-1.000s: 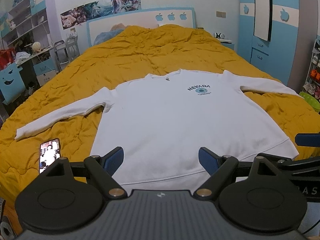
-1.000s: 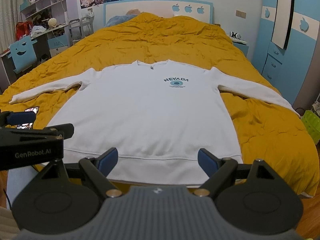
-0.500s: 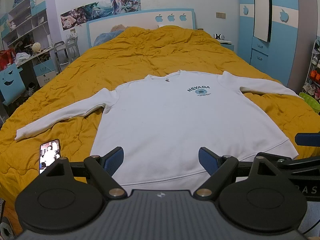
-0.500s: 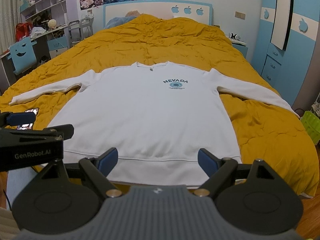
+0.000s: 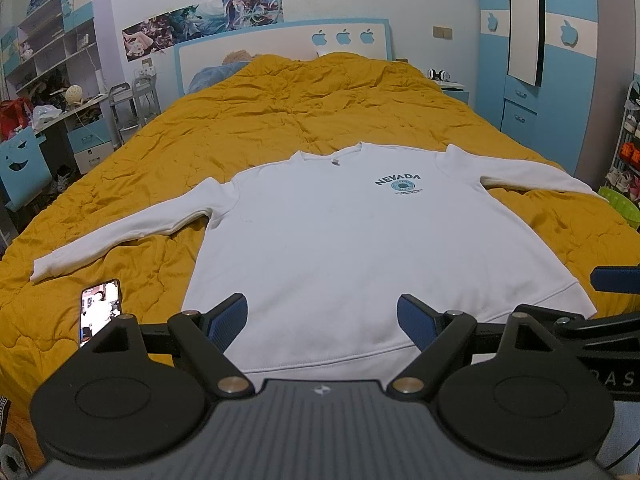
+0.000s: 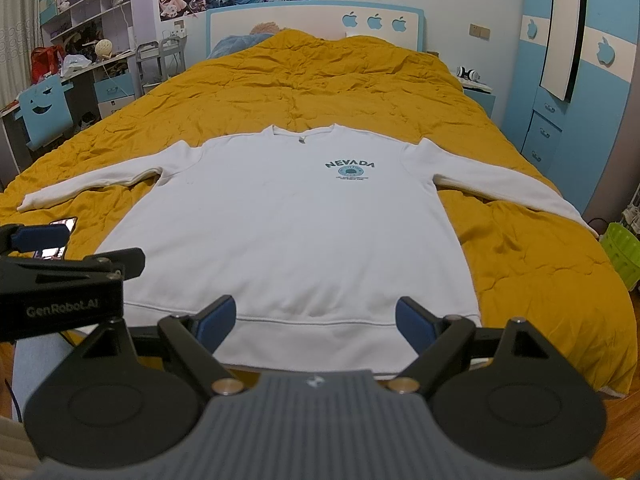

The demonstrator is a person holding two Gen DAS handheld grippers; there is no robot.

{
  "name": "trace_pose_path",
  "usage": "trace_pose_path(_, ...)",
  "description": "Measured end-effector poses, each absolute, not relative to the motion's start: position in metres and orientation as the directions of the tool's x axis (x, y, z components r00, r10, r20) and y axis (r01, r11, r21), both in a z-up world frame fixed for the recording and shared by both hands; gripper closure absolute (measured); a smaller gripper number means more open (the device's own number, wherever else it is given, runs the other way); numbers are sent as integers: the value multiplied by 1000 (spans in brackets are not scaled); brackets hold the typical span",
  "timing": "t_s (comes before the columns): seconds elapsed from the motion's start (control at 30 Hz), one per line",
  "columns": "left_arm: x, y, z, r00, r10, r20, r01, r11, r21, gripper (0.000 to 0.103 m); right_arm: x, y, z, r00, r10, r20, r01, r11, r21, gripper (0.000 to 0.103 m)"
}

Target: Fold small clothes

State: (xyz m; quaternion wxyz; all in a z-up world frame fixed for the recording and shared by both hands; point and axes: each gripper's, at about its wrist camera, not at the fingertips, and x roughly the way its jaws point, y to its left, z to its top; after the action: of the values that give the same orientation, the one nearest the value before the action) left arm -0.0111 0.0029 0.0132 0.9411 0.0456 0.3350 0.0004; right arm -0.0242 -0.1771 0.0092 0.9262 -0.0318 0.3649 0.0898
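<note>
While the white sweatshirt (image 5: 340,248) lies flat and face up on the yellow quilt (image 5: 304,108) of the bed, sleeves stretched out to either side and hem toward the foot, no fold has yet been made, so the step in hand looks to be the first reach for the cloth. The left gripper (image 5: 322,318) and the right gripper (image 6: 316,318) both hang above the hem band with their blue pads spread wide and nothing between them. A tidy start would probably be to take one sleeve near its cuff and the shoulder on the same side, pinch only the top layers without gathering quilt beneath, and carry that side inward across the chest so the edge runs straight from collar to hem; the same on the other side, then hem up toward the neck. The left sleeve (image 5: 120,236) has a kink near the armpit that may want smoothing first. The fabric seems thick and soft, so a shallow pinch could slip. A phone (image 5: 100,310) with its screen lit lies on the quilt just beside the hem's left corner, below the left cuff, and could be dragged or covered. The right cuff (image 6: 576,216) reaches the bed's edge, near a green basket (image 6: 622,252) on the floor.
</note>
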Motion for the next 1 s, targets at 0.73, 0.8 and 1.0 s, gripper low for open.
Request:
trace_pose_path(0.73,-10,4,13,774,24,-632,32,997,77,4,-23,-177,12,721,143,-678,-190,982,4,20)
trace_pose_path(0.8,-8,5,15,776,21,-631,31,997,70,4,-20,-178,13,722,143,-677,-192,981,3,20)
trace_pose_path(1.0,8,17,19,793,-20,-609,54,998,37,7,-10,-186,17,761,170,-626,-201,979,22,20)
